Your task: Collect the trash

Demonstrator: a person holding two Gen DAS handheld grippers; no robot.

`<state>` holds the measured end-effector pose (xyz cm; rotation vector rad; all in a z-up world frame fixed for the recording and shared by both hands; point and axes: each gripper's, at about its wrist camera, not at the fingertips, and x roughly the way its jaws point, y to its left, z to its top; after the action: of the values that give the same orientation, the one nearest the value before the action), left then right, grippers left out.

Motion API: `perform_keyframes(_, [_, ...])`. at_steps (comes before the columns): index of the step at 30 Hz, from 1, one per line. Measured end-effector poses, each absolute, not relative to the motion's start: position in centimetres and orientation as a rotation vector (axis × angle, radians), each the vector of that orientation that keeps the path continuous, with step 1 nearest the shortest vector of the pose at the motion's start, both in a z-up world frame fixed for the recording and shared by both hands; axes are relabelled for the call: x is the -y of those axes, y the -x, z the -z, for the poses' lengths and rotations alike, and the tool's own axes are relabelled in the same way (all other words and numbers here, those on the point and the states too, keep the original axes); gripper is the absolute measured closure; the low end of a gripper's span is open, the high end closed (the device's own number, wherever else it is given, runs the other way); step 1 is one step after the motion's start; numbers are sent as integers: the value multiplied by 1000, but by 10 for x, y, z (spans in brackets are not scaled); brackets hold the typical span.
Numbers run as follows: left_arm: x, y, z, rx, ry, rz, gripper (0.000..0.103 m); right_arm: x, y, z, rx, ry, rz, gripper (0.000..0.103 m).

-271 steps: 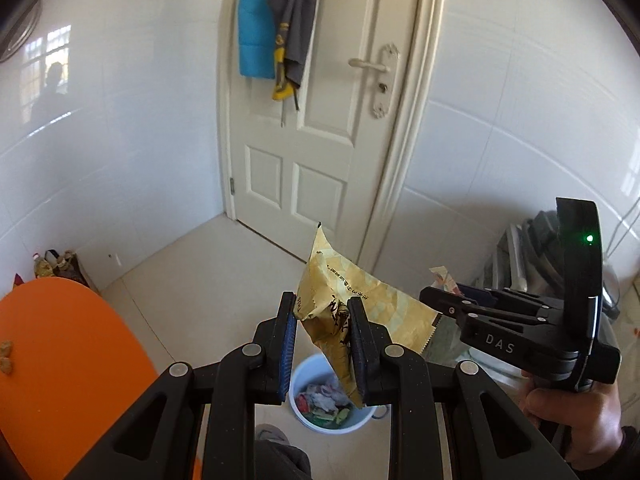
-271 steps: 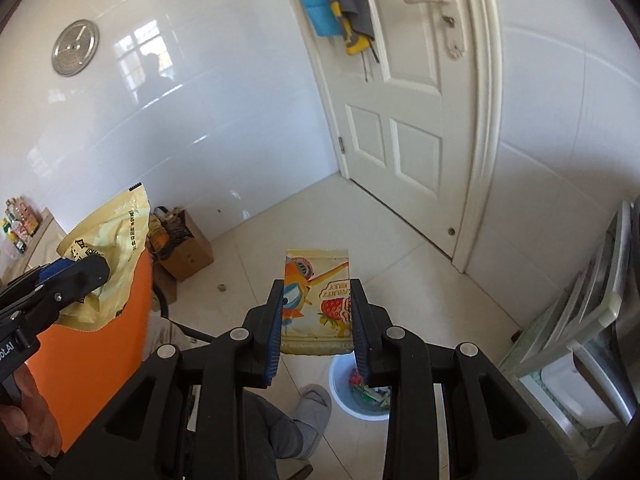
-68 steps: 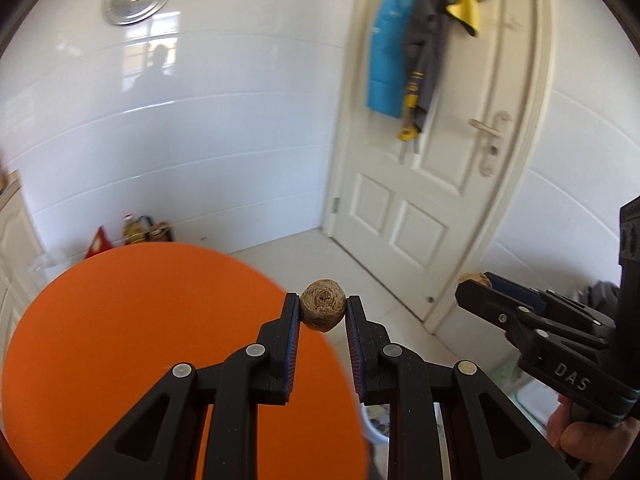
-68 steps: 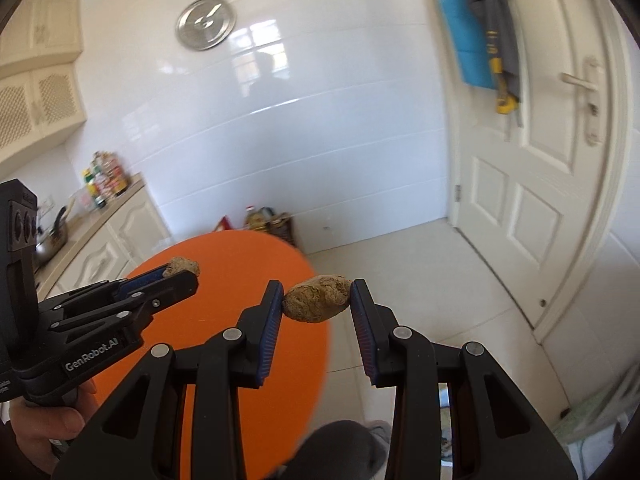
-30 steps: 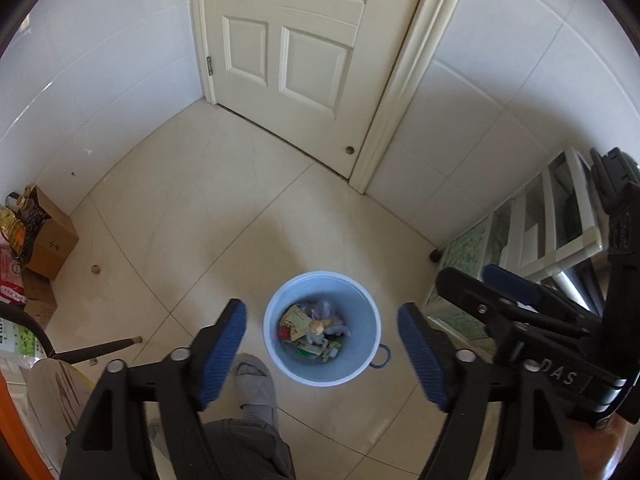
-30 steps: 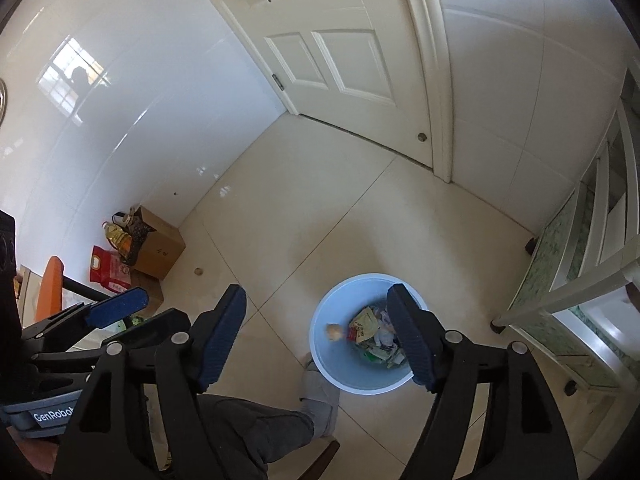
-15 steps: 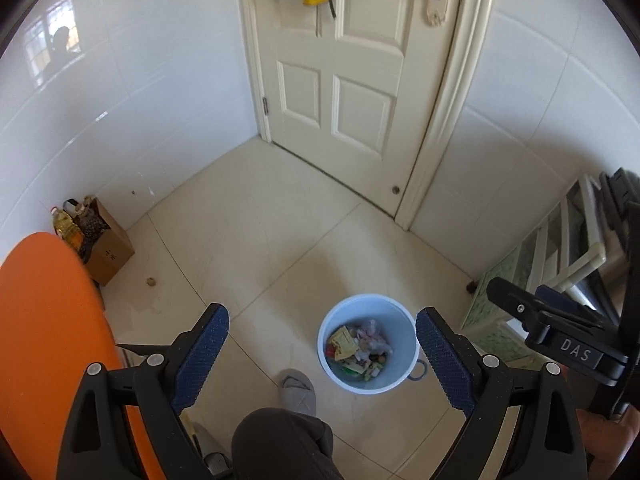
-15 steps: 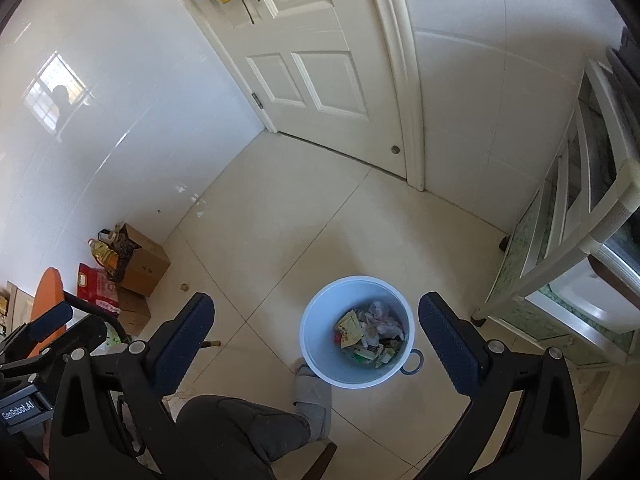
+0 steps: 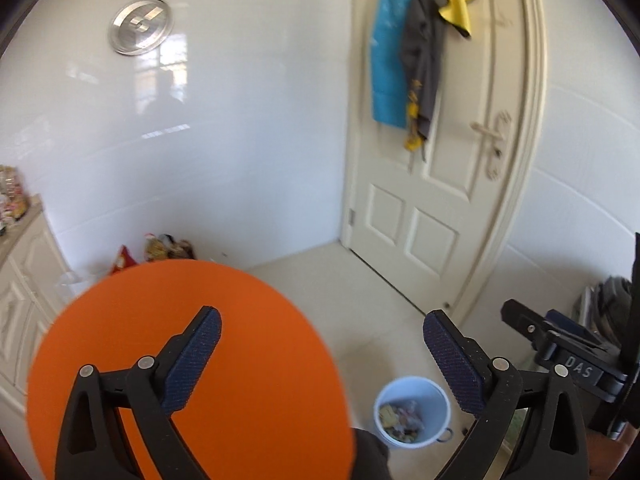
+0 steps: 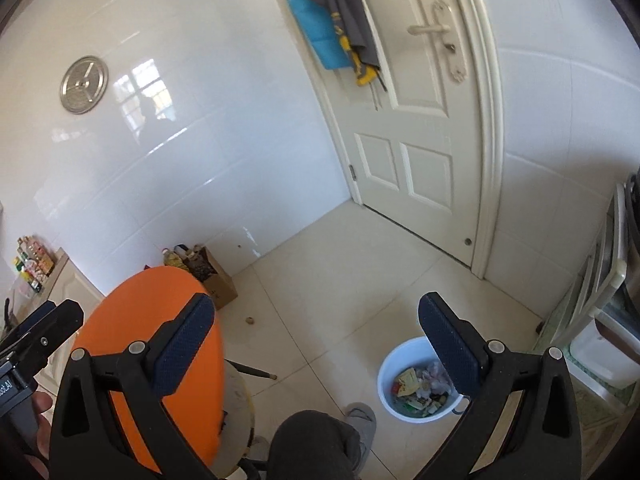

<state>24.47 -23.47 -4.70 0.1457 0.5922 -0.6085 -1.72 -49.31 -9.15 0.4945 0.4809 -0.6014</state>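
Observation:
A pale blue bin (image 9: 401, 443) stands on the tiled floor, low and right in the left wrist view, with mixed wrappers and scraps (image 9: 400, 420) inside. In the right wrist view the bin (image 10: 402, 347) sits just behind the right finger, its trash (image 10: 416, 390) visible. My left gripper (image 9: 322, 314) hovers over the edge of the round orange table (image 9: 180, 340); its jaws are opening and nothing is between them. My right gripper (image 10: 315, 299) is open wide and empty, high above the floor. No trash shows on the orange table (image 10: 160, 320).
A white door (image 9: 432, 200) with hanging clothes closes the far corner. A cardboard box (image 10: 216, 280) sits by the wall behind the table. A white shelf unit (image 10: 600, 300) stands at right. The person's knee (image 10: 316, 440) and slipper (image 10: 360, 416) are beside the bin.
Both views rose and tilted up from looking down into the bin. The orange table came back into view at left. Both pairs of jaws spread wider; both stay empty.

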Motion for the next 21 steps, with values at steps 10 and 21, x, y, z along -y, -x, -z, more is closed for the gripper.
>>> perform_keyframes(10, [76, -151, 16, -424, -44, 338, 1, 333, -22, 11, -352, -260, 372, 0])
perform_keyframes(21, [-20, 17, 14, -308, -2, 115, 1, 214, -20, -15, -298, -116, 204, 0])
